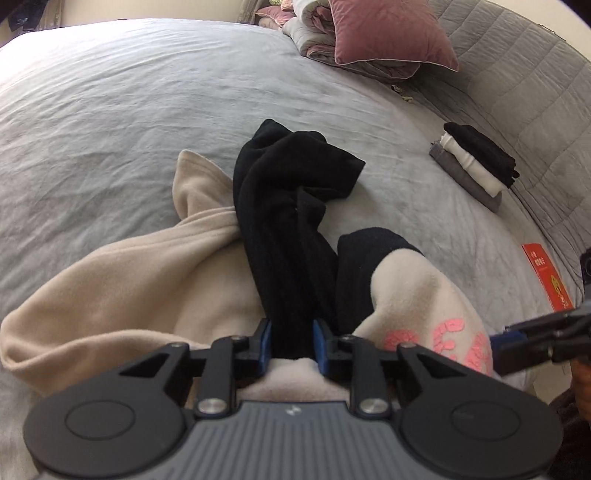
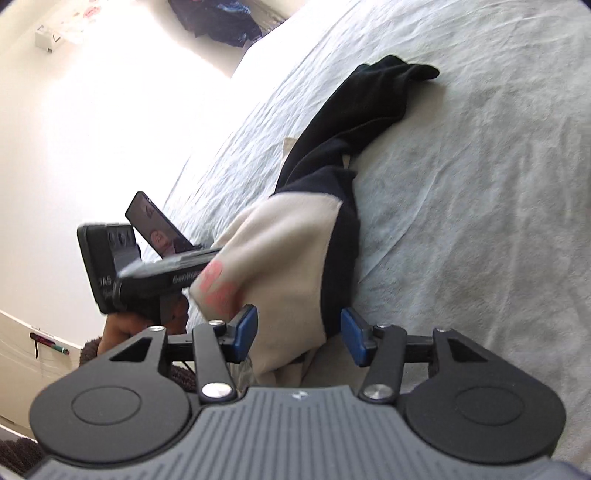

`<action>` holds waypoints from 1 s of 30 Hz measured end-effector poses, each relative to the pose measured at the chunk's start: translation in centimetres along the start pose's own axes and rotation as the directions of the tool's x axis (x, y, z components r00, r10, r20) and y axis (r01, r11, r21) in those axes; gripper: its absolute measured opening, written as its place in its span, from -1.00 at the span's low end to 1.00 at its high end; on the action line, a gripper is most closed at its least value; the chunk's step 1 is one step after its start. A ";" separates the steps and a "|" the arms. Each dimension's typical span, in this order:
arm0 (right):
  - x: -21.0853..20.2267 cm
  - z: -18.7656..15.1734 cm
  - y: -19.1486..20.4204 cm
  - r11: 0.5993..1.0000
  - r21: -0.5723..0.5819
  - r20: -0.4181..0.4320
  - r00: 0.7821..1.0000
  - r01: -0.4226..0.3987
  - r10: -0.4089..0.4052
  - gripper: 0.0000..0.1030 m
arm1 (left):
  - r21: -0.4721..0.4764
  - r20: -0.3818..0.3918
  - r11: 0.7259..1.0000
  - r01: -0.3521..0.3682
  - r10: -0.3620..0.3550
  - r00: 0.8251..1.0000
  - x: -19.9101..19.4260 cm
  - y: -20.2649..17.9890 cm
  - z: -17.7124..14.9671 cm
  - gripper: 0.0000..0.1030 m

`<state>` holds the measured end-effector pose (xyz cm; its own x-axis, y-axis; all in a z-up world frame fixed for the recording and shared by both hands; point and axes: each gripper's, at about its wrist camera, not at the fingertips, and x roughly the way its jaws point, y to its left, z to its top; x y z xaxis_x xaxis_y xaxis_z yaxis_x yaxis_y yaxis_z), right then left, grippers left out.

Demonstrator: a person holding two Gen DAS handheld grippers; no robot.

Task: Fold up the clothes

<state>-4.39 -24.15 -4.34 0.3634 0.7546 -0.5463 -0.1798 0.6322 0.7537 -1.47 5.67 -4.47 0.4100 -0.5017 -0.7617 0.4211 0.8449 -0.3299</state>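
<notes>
A garment (image 1: 258,236) lies mid-bed (image 1: 92,110), folded stack (image 1: 476,162) right, pillow (image 1: 388,33) behind.

Beige-and-black fleece garment (image 1: 122,280) sprawls crumpled on grey bed, as I see it. Black sleeve (image 1: 284,206) stretches away across beige body, cuff bunched. Pink lettering (image 1: 443,339) shows on pale section near black band. Folded stack (image 1: 476,166), black over white over grey, sits well apart.
</notes>
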 end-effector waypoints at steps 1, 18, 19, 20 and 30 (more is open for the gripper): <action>0.0 0.2 -0.3 1.000 0.016 0.009 1.000 0.006 -0.006 0.08 | 0.028 -0.020 0.999 0.027 -0.026 0.999 -0.2 -0.2 -0.5 -0.55; 2.6 1.4 -2.2 0.986 0.159 0.004 0.999 0.052 -0.054 0.08 | 0.106 -0.054 0.988 0.116 -0.111 0.992 -1.3 0.2 -1.9 -0.47; 2.8 1.5 -2.2 0.985 0.164 0.005 0.998 0.056 -0.058 0.08 | 0.045 -0.035 0.994 0.104 -0.103 0.994 -1.0 0.8 -1.7 -0.47; 3.0 1.6 -2.2 0.984 0.169 0.006 0.998 0.060 -0.062 0.08 | -0.012 -0.023 0.995 0.101 -0.102 0.995 -0.7 1.3 -1.7 -0.49; 3.9 3.3 -2.4 0.968 0.244 0.076 0.994 0.052 -0.073 0.07 | -0.192 0.150 0.978 0.081 -0.052 0.987 -1.2 0.6 -1.8 -0.81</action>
<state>0.43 -23.27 -7.05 0.4437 0.6913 -0.5703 0.0676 0.6087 0.7905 -3.17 7.11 -4.79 0.5044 -0.5670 -0.6512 0.2892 0.8216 -0.4914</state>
